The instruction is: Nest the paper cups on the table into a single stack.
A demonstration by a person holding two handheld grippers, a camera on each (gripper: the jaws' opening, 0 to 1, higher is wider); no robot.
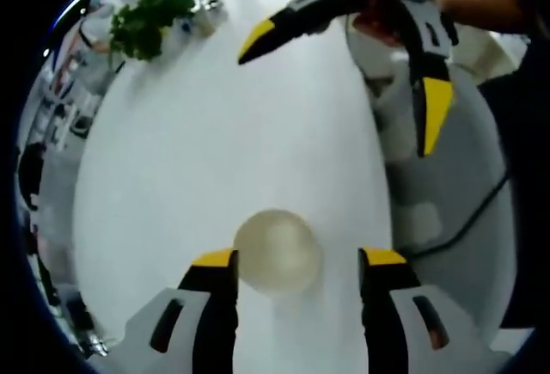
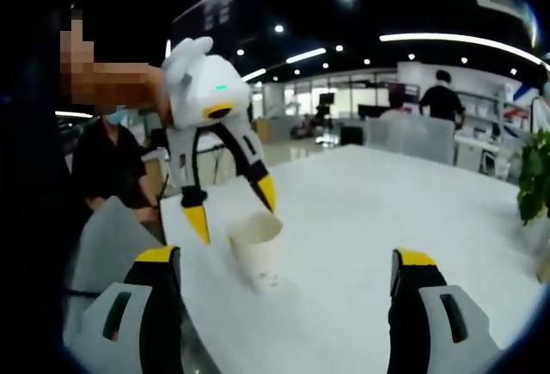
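Below my left gripper [image 1: 296, 262], on the smooth white counter [image 1: 198, 150], stands a single paper cup [image 1: 277, 251], seen from above as a pale round rim. My jaws are spread wide on either side of it, each tipped in yellow over grey and black, and they grip nothing; the cup sits nearer the left jaw, though whether it touches I can't tell. Across the counter my right gripper [image 1: 344, 95] comes in from the far side, its long black fingers splayed open and empty.

From the right gripper view, my right gripper [image 2: 284, 262] again stands wide apart, holding nothing. Ahead, the paper cup [image 2: 258, 249] stands upright near the counter [image 2: 387, 211] edge, a tapered off-white cylinder. My left gripper [image 2: 232, 206] hangs over it, yellow tips straddling the rim. A leafy green plant [image 1: 150, 17] sits at the counter's far end.
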